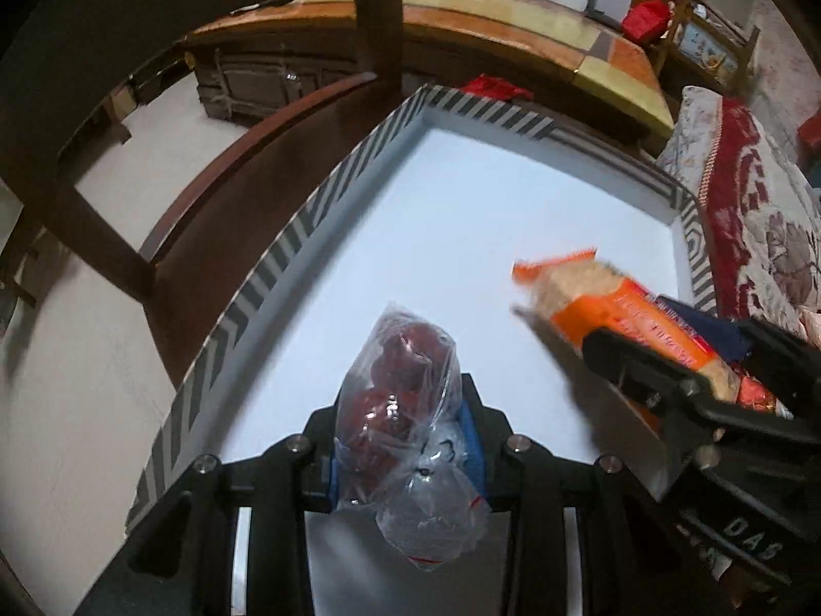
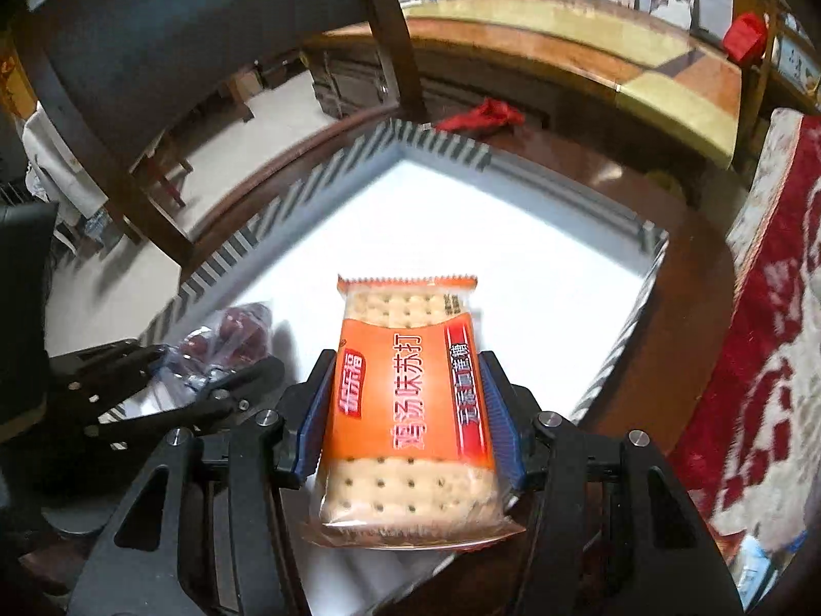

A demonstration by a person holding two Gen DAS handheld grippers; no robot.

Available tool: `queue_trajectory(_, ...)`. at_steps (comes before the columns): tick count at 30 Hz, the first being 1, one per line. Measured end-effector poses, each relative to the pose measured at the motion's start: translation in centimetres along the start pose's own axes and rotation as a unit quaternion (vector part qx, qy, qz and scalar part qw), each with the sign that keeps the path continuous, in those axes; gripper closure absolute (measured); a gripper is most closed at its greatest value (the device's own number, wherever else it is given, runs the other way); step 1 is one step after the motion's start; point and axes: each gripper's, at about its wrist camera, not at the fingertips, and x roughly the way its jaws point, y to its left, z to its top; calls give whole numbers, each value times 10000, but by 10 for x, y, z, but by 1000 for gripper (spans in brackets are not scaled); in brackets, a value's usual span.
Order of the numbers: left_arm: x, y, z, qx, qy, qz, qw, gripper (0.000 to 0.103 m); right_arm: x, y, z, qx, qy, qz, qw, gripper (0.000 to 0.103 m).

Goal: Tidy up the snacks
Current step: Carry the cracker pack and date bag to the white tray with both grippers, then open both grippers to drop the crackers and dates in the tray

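Note:
My left gripper (image 1: pixel 405 441) is shut on a clear plastic bag of dark red dates (image 1: pixel 397 390) and holds it over the near part of a white box (image 1: pixel 462 195) with a grey zigzag rim. My right gripper (image 2: pixel 410 410) is shut on an orange cracker packet (image 2: pixel 410 385) and holds it above the same box (image 2: pixel 462 215). In the left wrist view the right gripper (image 1: pixel 682 364) and the cracker packet (image 1: pixel 605 303) show at the right. In the right wrist view the left gripper (image 2: pixel 205 374) and the date bag (image 2: pixel 231 339) show at the lower left.
The box sits on a dark round wooden table (image 1: pixel 231 205). A dark wooden chair (image 1: pixel 374 25) stands behind it. A red and white patterned cushion (image 1: pixel 759 195) lies to the right. A red cloth (image 2: pixel 482 115) lies beyond the box. A long wooden bench (image 2: pixel 590 56) runs along the back.

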Motion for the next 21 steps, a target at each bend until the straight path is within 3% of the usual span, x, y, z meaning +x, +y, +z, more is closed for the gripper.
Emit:
queue_trajectory(4, 0, 2, 1, -83, 12, 40, 10000, 64, 3, 2, -5, -36, 28, 21, 10000, 50)
queue_trajectory(6, 1, 3, 0, -124, 76, 15, 9999, 61, 2, -3, -5, 148, 42, 318, 9994, 49)
queue_trajectory(10, -3, 8, -1, -222, -62, 2, 9997, 40, -7, -11, -10, 582, 73, 769, 9953, 45)
queue_trajectory(13, -11, 14, -4, -318, -200, -85, 9993, 29, -14, -7, -15, 565, 53, 634, 9964, 45)
queue_trajectory(21, -44, 1, -13, -178, -588, -138, 9980, 26, -58, -5, -40, 601, -445, 634, 9952, 45)
